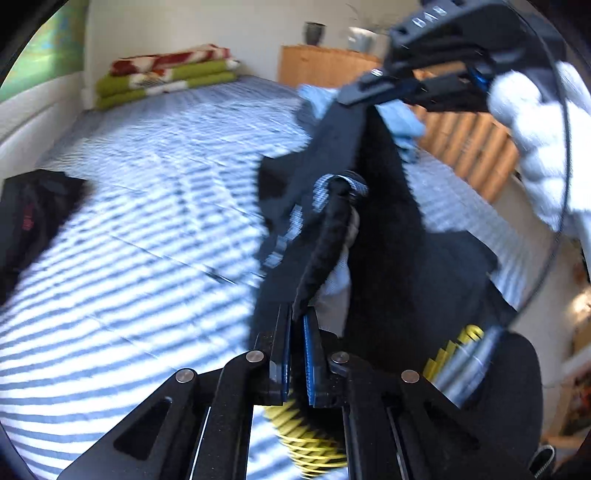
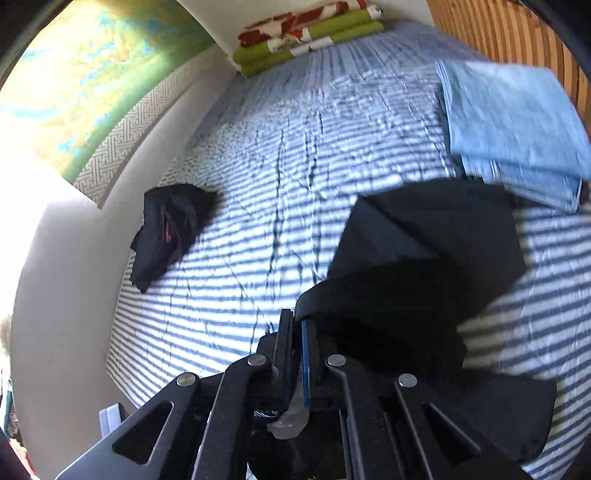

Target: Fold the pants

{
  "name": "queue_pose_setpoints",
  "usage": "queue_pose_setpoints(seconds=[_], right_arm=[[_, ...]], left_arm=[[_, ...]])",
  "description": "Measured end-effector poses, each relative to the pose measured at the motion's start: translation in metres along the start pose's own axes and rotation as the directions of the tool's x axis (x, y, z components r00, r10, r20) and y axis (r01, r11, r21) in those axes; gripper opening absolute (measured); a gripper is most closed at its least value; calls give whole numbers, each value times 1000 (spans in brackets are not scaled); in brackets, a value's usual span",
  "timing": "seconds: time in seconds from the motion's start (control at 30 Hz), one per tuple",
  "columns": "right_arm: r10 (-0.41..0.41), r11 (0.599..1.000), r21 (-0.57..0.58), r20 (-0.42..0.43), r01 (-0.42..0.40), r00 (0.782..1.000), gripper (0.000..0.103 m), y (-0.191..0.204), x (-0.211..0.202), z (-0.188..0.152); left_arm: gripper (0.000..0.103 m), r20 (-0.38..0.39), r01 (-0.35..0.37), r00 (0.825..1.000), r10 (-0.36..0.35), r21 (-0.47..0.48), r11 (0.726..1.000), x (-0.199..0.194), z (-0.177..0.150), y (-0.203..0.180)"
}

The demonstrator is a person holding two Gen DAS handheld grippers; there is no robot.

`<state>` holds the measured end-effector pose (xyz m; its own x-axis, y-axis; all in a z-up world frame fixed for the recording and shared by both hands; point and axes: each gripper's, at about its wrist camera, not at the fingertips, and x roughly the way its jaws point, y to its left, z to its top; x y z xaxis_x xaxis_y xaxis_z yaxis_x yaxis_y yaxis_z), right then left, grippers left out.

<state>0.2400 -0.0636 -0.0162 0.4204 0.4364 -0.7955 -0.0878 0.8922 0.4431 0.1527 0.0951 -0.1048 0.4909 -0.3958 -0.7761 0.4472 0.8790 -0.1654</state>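
Note:
Black pants (image 1: 384,229) hang above a blue-and-white striped bed (image 1: 147,229), held up by both grippers. My left gripper (image 1: 297,314) is shut on the waistband edge, where a grey drawstring loop (image 1: 334,184) shows. In the left wrist view my right gripper (image 1: 354,96) appears at the upper right, shut on another part of the waistband, with a white-gloved hand (image 1: 535,140) behind it. In the right wrist view my right gripper (image 2: 297,321) pinches a black fold of the pants (image 2: 424,251), which droop onto the bed (image 2: 258,192).
A folded light-blue garment (image 2: 513,122) lies on the bed's right side. A small black garment (image 2: 170,229) lies at the left edge near the wall. Folded green and red blankets (image 2: 306,37) are stacked at the far end. A slatted wooden panel (image 2: 509,33) borders the right.

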Motion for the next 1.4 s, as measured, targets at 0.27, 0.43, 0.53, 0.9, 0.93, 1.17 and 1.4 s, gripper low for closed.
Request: queue_pose_setpoints(seconds=[0.27,0.43,0.53,0.9,0.93,1.17,1.4], right_arm=[[52,989,-127,-204,-79,978,17,71,99,34],[29,987,-148,-226,-63,974,22,61,101,19],[-39,987,-159,-177,11,983,24,37,75,19],[-204,970,-175,-211,169,956,30,-31,84,26],[-200,967,-205,-230,153,953,30,-24,91,20],[-296,887,-436,-289,150,910,30,24,139,-20],[-336,814,-564,-266,137,903,34,56,149,-24]], left_arm=[[9,-126,-230,970,208,-197,953,-2,-18,89],[30,-182,-210,968,174,-200,957,-15,-49,108],[53,-136,-109,986,92,-127,986,-32,-50,85],[77,-209,192,965,-155,167,967,25,-18,-12],[77,-231,226,955,-188,149,963,32,-18,-12],[39,-273,293,927,-258,96,951,46,-21,-8],[42,-242,277,938,-250,88,957,34,-25,6]])
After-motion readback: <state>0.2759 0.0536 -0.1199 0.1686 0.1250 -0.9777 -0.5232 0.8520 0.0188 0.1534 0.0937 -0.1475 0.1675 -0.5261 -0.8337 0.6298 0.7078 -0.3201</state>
